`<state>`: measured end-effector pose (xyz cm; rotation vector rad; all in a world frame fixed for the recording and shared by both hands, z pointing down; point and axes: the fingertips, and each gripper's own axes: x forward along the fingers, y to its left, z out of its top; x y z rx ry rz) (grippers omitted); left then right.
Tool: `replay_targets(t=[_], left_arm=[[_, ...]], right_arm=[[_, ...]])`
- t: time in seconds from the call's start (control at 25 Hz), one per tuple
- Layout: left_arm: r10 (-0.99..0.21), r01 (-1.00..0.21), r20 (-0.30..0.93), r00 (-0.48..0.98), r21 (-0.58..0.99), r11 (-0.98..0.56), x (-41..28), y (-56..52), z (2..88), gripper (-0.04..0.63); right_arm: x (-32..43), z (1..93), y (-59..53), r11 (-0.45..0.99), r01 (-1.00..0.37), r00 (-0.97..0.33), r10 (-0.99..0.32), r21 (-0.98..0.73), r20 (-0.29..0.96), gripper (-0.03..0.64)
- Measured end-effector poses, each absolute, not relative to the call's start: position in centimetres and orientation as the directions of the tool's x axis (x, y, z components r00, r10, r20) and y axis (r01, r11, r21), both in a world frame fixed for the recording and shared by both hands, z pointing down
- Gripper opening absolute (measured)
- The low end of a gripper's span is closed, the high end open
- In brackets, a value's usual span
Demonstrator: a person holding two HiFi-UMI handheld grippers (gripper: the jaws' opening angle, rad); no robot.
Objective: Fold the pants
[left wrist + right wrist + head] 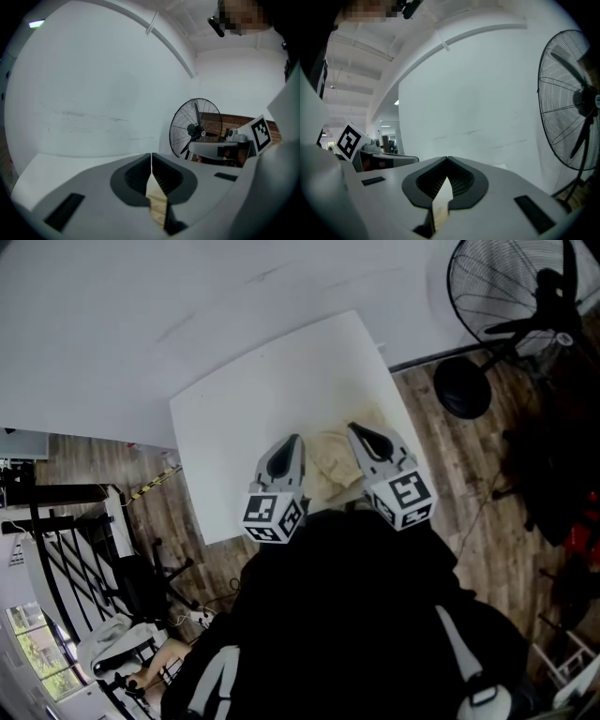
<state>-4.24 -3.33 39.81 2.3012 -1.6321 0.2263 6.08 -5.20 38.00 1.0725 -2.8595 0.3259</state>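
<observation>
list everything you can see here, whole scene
table: one, white, centre of the head view
pants: one, beige, bunched at the table's near edge, pinched by both grippers
fan: one, black, standing on the floor right of the table
floor: wood planks, around the table
wall: white, behind the table
chair: one, black, on the floor left of the table
person's torso: black clothing, bottom of the head view
left gripper: grey, shut on the pants
right gripper: grey, shut on the pants
</observation>
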Motion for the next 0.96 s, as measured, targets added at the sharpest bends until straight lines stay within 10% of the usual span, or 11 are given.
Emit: replay_targets(t=[0.96], left_arm=[[-0.908, -0.944, 0.261, 0.327, 0.128, -0.303, -4.3, -2.0, 39.4, 0.009]], right_arm=[[5.0, 38.9, -4.3, 0.737, -0.648, -0.762, -0.628, -0.195, 0.159, 0.006]])
